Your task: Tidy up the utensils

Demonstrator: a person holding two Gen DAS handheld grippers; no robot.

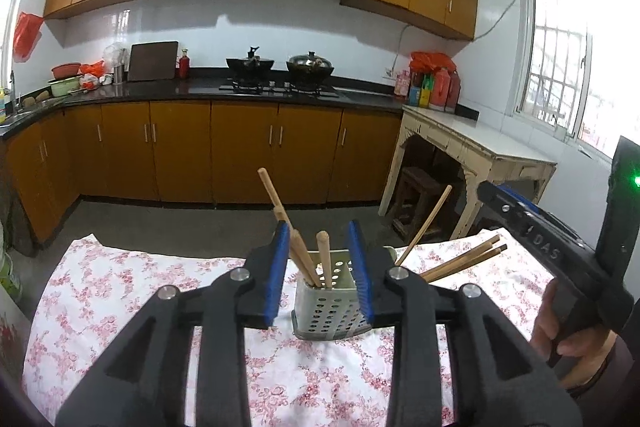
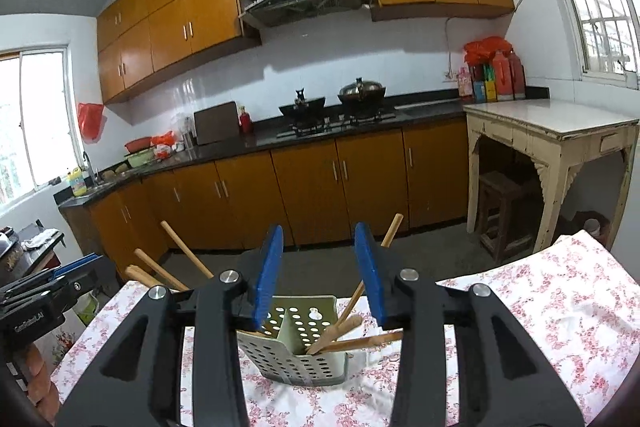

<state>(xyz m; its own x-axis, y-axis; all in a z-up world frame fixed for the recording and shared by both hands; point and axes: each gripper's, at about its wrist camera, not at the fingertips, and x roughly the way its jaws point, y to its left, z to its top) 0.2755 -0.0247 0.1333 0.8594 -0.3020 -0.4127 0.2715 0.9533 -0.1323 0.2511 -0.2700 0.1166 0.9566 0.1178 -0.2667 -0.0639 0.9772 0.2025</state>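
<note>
Wooden chopsticks (image 1: 310, 265) lean inside perforated pale-green plastic holder (image 1: 328, 309) (floral-clothed counter (image 1: 132, 291)); left tongs (image 1: 323, 269) and right tongs (image 2: 319, 273) both spread, empty.

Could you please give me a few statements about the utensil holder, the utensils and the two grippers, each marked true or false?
1. The perforated utensil holder stands on a floral tablecloth. True.
2. The holder is empty. False: several wooden utensils stick out of it.
3. The left gripper has its jaws apart, with nothing clamped between them. True.
4. The right gripper is shut on a wooden utensil. False: its jaws stand apart, with the holder showing in the gap between them.
5. The holder has an inner divider that splits it into compartments. True.
6. All the utensils stand perfectly upright. False: they lean at different angles.
</note>
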